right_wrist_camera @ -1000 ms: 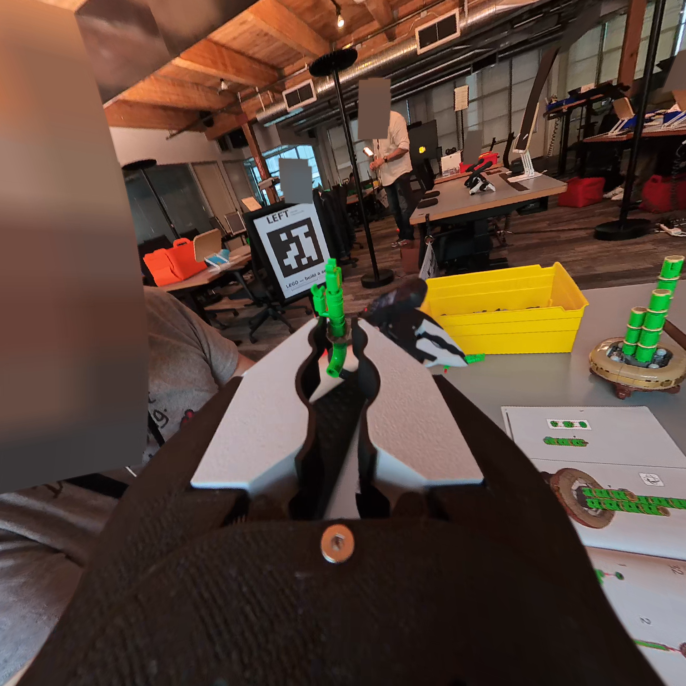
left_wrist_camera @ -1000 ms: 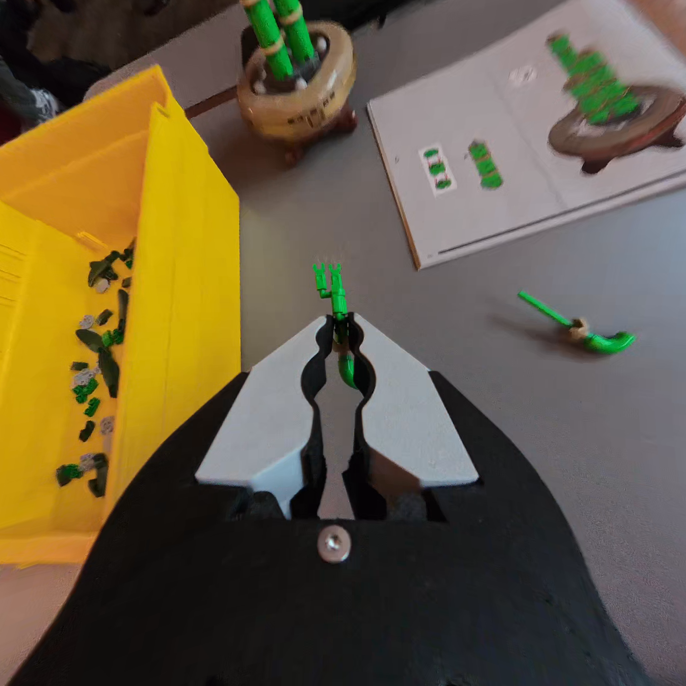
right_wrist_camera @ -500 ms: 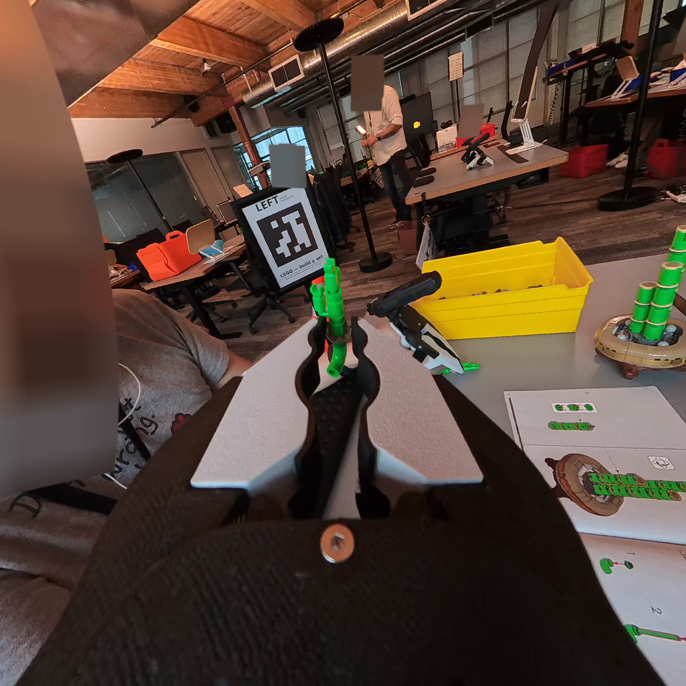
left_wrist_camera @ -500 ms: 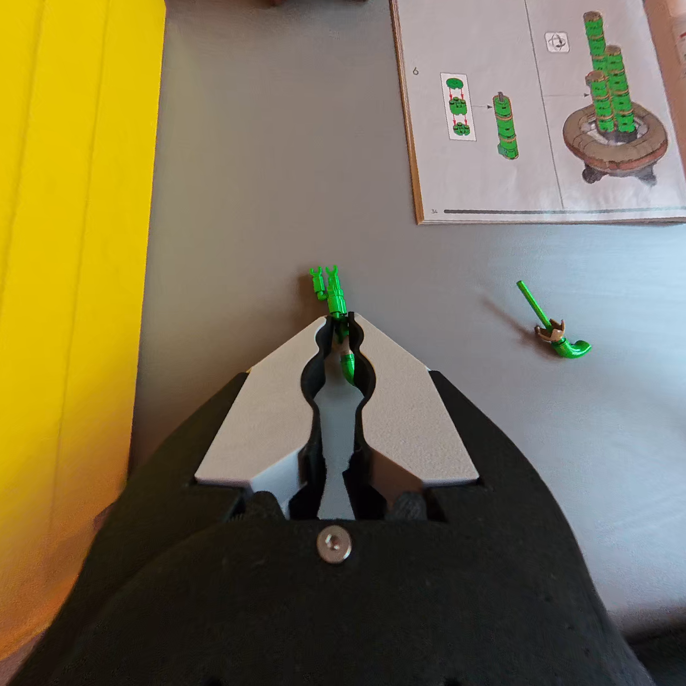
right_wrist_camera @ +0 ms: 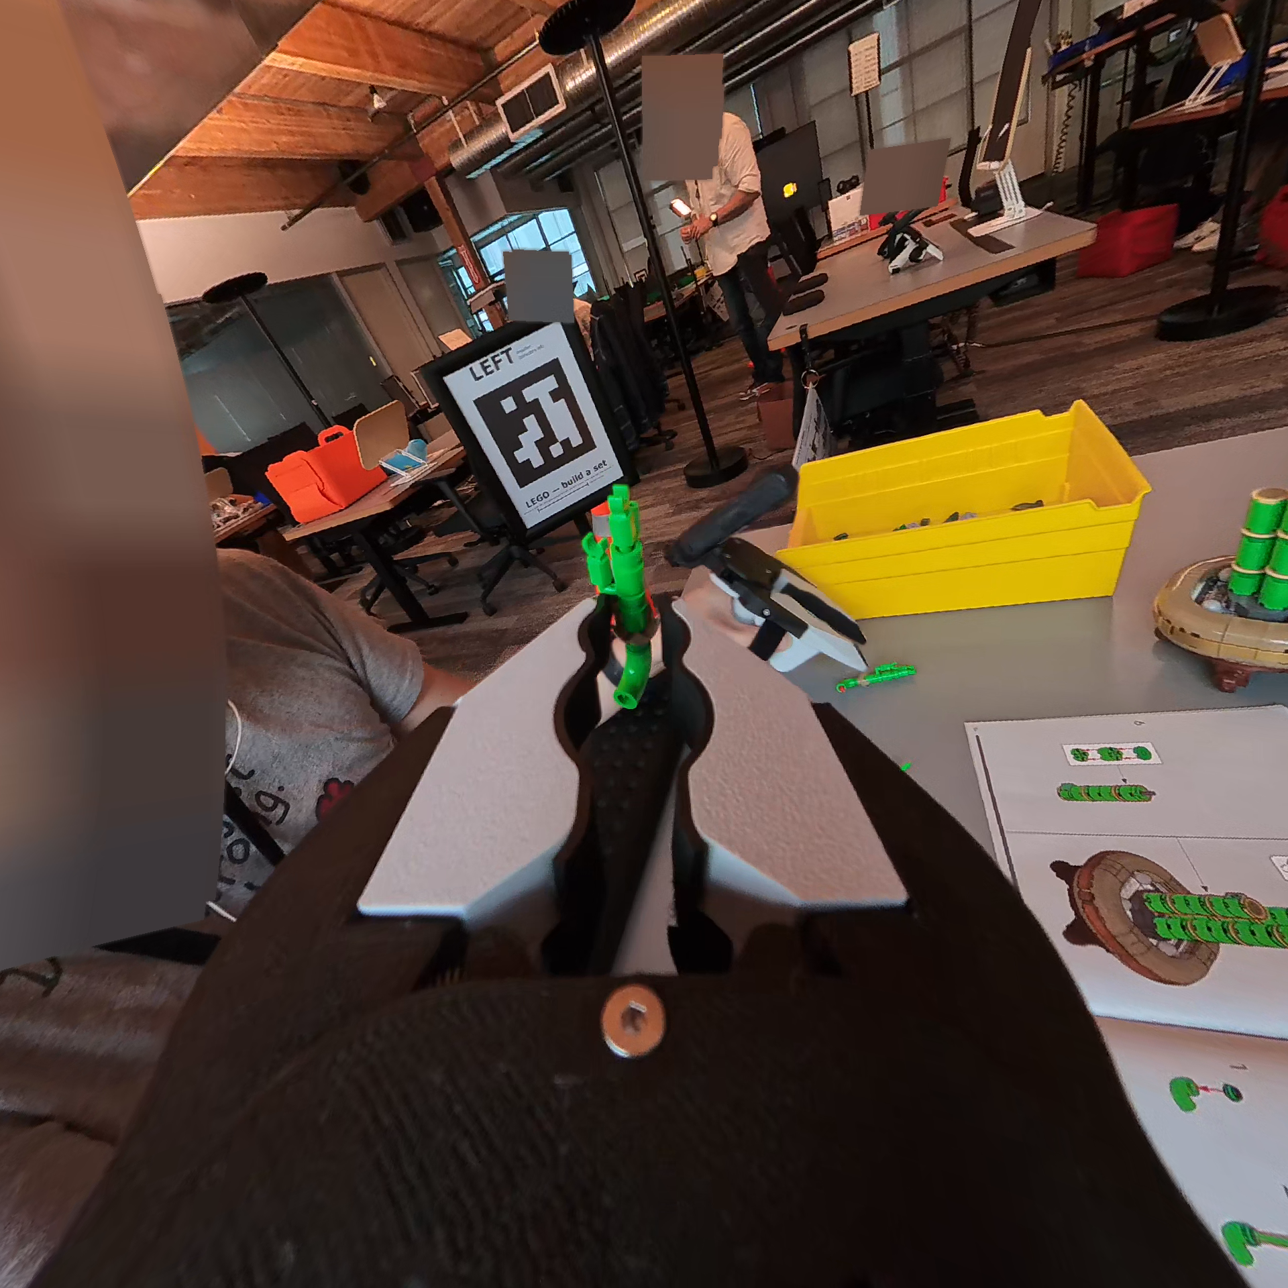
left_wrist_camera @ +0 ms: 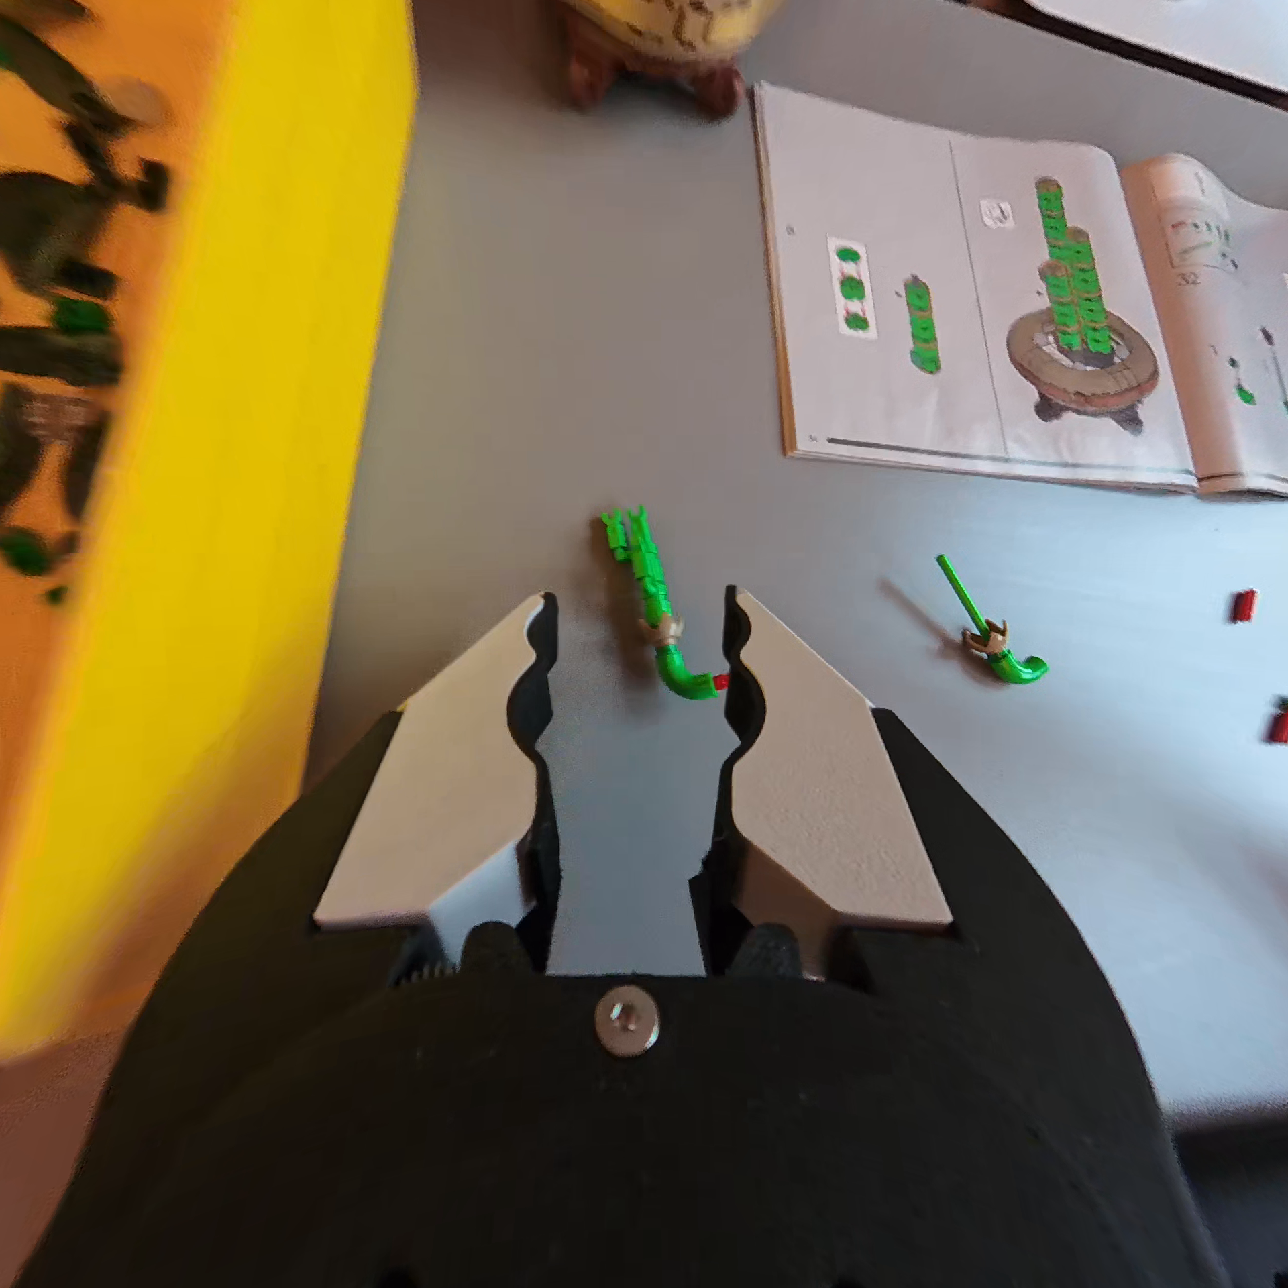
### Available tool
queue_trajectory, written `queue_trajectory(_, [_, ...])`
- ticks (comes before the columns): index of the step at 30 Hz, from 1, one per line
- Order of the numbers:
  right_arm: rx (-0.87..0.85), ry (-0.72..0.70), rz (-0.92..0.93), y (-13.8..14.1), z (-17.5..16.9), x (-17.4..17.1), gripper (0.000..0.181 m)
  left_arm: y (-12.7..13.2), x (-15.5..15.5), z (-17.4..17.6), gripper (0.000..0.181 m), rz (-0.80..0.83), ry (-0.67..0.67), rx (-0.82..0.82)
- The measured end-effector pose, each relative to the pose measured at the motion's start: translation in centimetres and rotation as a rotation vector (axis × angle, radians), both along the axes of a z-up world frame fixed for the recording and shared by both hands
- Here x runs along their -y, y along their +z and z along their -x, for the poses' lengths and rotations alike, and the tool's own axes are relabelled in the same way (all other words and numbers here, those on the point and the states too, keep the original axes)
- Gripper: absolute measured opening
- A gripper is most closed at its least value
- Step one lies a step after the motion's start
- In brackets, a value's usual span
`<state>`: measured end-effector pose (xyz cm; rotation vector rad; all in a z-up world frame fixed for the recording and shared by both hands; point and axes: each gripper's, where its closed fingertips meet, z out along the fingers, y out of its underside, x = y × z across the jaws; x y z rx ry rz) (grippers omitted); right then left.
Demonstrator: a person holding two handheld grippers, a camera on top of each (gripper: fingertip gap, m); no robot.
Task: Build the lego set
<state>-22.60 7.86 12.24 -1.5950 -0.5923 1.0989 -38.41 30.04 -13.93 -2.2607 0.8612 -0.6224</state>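
Left jaws now apart; green stem [left_wrist_camera: 652, 606] released, lying between.

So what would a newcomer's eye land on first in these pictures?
Probably the green stalk lying on the grey table between the open left gripper's fingers. Next, its twin pinched upright in the shut right gripper. Then the yellow bin at the table's far edge, beside the tan pot of green stems.

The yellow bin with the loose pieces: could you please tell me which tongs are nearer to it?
Left. The left tongs hang open right beside the yellow bin; the right tongs, shut on a green stem, are well away from it.
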Motion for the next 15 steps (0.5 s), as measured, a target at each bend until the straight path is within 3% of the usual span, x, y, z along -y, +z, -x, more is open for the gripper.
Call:
queue_trajectory(2, [-0.02,-0.011,-0.01,0.3,0.3,-0.6,0.012,2.4,-0.3,0.9,0.05,-0.097,0.046,-0.014])
queue_trajectory(4, [-0.06,-0.019,-0.024,0.8,0.8,-1.4,0.012,6.7,0.4,0.4,0.049,-0.237,0.043,0.043])
queue_trajectory(6, [-0.101,-0.018,-0.028,1.1,1.7,-2.3,0.012,12.7,3.3,-2.0,0.027,-0.357,-0.046,0.259])
queue_trajectory(8, [-0.123,-0.013,-0.021,0.9,2.9,-3.2,0.012,18.7,8.3,-4.9,0.02,-0.381,-0.22,0.587])
queue_trajectory(10, [-0.126,0.002,-0.014,0.4,4.4,-3.9,0.012,22.0,12.6,-6.8,0.029,-0.287,-0.404,0.812])
queue_trajectory(12, [-0.146,0.037,0.003,0.0,6.0,-4.1,0.012,23.0,15.6,-8.5,0.049,-0.142,-0.571,0.932])
queue_trajectory(15, [-0.16,0.058,0.036,-1.0,7.9,-4.3,0.012,24.0,19.1,-8.4,0.04,0.131,-0.818,1.116])
